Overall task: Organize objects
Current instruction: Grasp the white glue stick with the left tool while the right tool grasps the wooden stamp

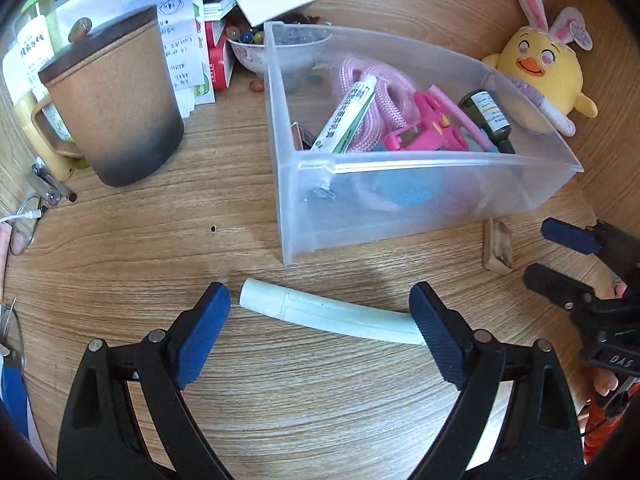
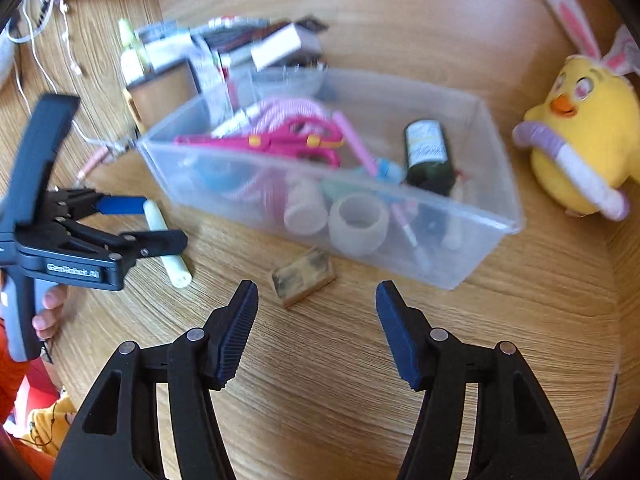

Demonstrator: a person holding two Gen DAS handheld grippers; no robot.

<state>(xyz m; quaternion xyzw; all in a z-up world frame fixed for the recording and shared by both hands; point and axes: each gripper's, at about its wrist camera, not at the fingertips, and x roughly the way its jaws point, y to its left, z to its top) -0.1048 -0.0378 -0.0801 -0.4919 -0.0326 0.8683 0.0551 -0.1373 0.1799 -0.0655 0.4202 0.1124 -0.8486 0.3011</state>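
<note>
At lower left of the left wrist view, the left gripper [image 1: 320, 312] gapes wide around a white tube [image 1: 328, 314], gripping nothing. Upper right sits the clear bin [image 1: 400, 204]. The right gripper [image 2: 316, 312] is wide open, empty, near a wooden block [image 2: 303, 276].

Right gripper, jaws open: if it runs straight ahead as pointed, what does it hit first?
Likely the small wooden block on the table, just ahead of the right gripper. Past it stands the clear bin. Depth is unclear, so it may pass above the block.
</note>
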